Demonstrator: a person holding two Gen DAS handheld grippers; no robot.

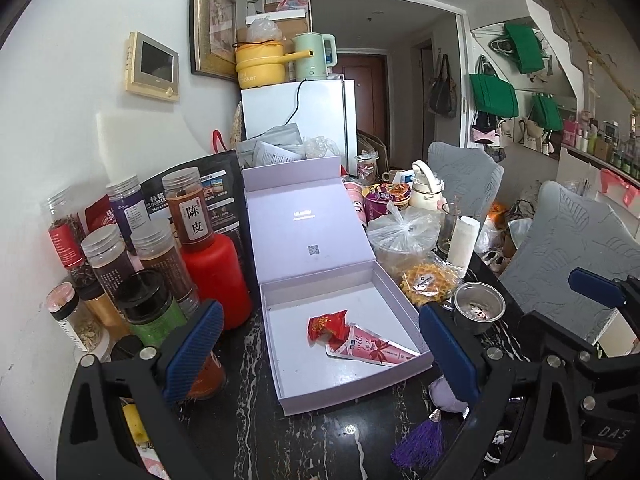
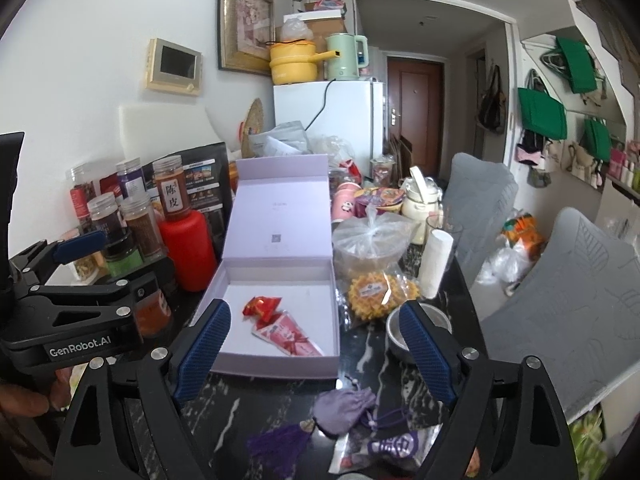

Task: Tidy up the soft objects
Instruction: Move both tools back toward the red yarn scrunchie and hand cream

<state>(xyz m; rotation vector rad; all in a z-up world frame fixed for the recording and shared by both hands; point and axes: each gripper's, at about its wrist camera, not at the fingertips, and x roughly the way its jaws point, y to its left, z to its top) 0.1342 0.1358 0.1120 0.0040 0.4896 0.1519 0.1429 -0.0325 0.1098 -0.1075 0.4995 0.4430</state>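
Even, soft indoor light, dim hallway behind, strong fisheye bending with black corners, glare on the open box lid (image 1: 308,220), nearest foreground slightly blurred

White walls surround my dark marble table (image 1: 248,420). A framed picture (image 1: 212,20) and small wall panel (image 1: 154,66) hang left. A white fridge (image 1: 304,108) stands behind; a brown door (image 2: 416,100) closes the hallway. Two grey chairs (image 2: 560,280) sit right.
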